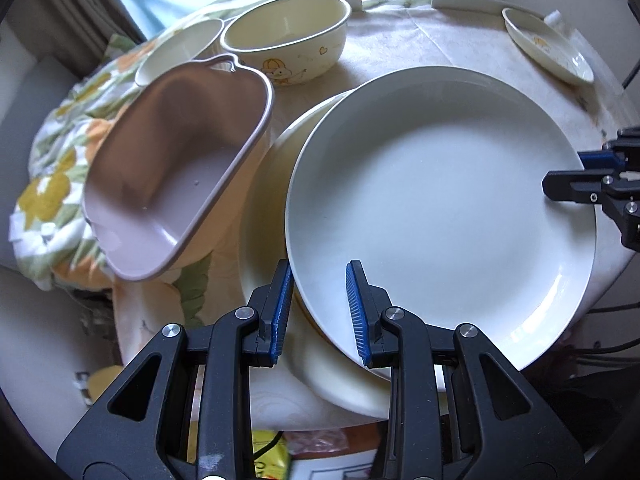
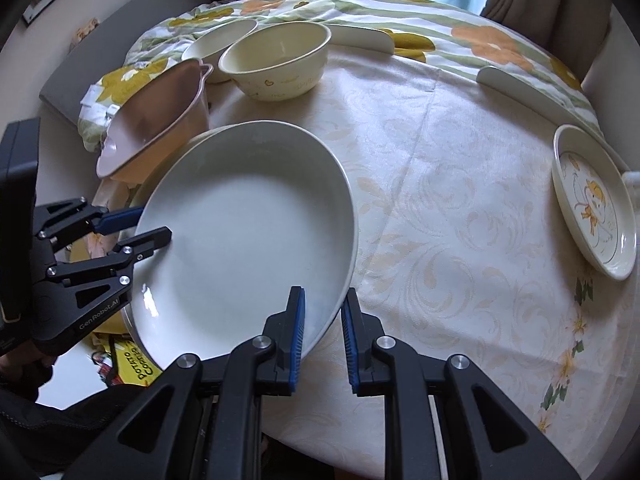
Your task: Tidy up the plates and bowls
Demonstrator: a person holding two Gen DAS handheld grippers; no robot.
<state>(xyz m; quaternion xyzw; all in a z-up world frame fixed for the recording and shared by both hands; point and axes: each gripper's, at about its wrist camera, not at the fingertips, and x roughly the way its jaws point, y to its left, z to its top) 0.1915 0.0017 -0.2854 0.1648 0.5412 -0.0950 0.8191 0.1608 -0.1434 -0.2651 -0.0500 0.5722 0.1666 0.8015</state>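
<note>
- You had the big white plate (image 1: 440,208) pinched at opposite rims: the left gripper (image 1: 320,312) clamped on its near-left edge, the right gripper (image 2: 322,340) clamped on the other side.
- The plate sat tilted over a second cream plate (image 1: 268,200) at the table's near-left edge, the pink bowl (image 1: 172,172) just beside it.
- This looked like the stacking step, with the top plate not yet settled flat.
- Next, I judged, you needed to level it and centre it on the lower plate before letting go with either hand.
- The cartoon bowl (image 1: 286,46) and small printed plate (image 2: 592,204) were left to sort.
</note>
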